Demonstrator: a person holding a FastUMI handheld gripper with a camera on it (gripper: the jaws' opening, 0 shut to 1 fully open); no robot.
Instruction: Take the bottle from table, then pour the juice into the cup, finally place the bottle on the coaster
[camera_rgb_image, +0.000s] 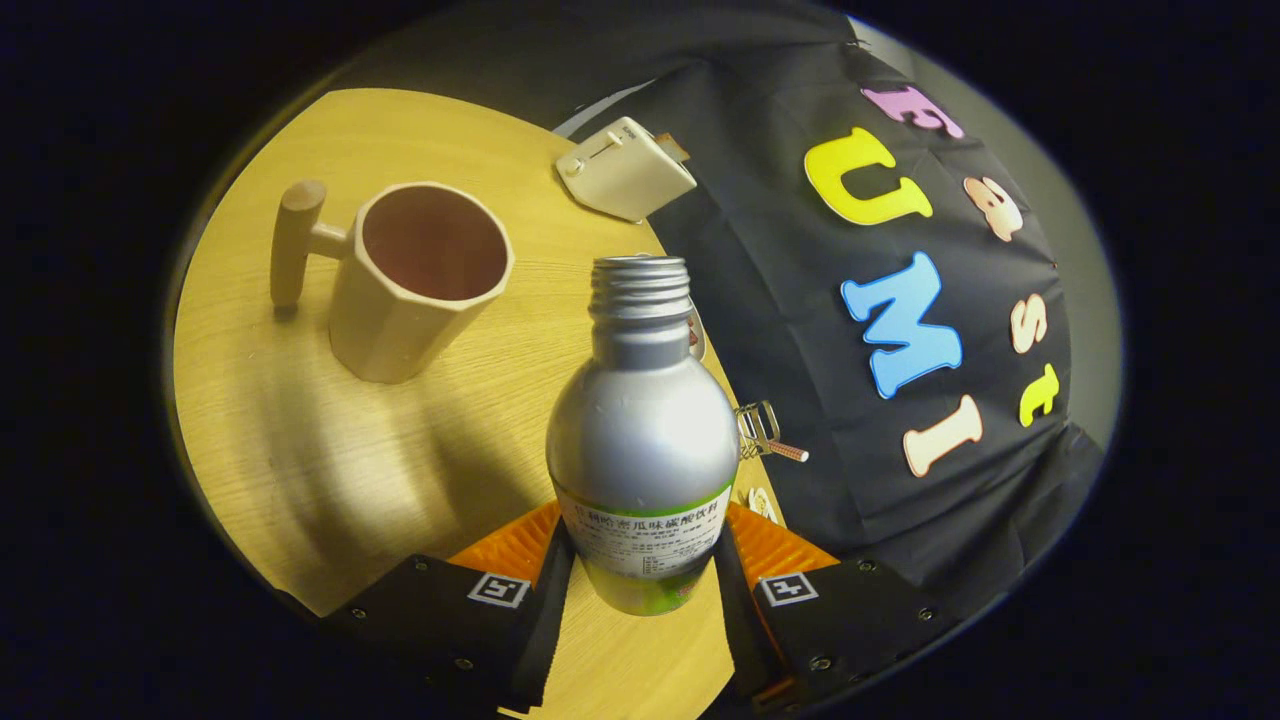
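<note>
1. A round wooden table (300, 450) carries everything, with the booth's black cloth wall behind it
2. Left of the bottle (642, 400) stands a beige cup (420, 280), its wooden handle pointing away from the bottle
3. Beyond the bottle lies a white box (625, 172)
4. The gripper (640, 570) is clamped on the silver bottle's lower body, cap off, threaded neck bare
5. Right of the bottle lies a small metal clip (765, 432)

Warm dim light, soft table (300, 440) shadows, fisheye-bent edges.
</note>
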